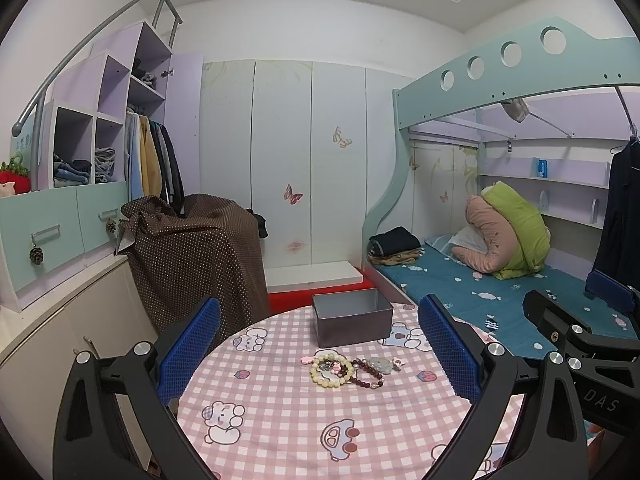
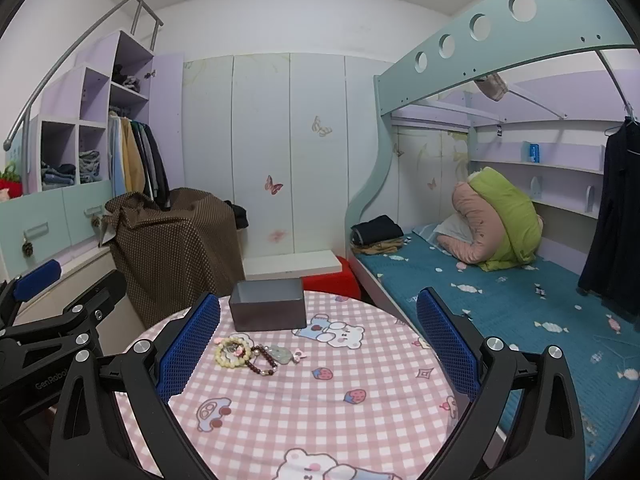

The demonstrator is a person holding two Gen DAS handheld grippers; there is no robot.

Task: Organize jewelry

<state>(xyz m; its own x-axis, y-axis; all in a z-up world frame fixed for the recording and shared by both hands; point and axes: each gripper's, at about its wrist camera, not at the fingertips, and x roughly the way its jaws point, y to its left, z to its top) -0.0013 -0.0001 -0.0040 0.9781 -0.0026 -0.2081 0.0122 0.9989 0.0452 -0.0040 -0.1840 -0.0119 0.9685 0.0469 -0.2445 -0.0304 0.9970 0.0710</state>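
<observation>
I read "GenRobot" on my left gripper (image 2: pixel 40 280) and "DAS" on my right gripper (image 1: pixel 600 300). Both gape wide, empty. Cream and maroon bead bracelets (image 1: pixel 347 369) lie heaped at the grey tin's (image 1: pixel 352 318) six o'clock, on the checked tablecloth (image 1: pixel 280 408).

One grey box (image 1: pixel 352 318), two bead bracelets (image 1: pixel 332 369).

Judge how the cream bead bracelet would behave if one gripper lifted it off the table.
The cream bead bracelet is a loop of separate round beads, so it would probably hang limp. It overlaps the dark red bead strand, which might snag and drag along. The beads look smooth, so they could slip between the fingers.
</observation>
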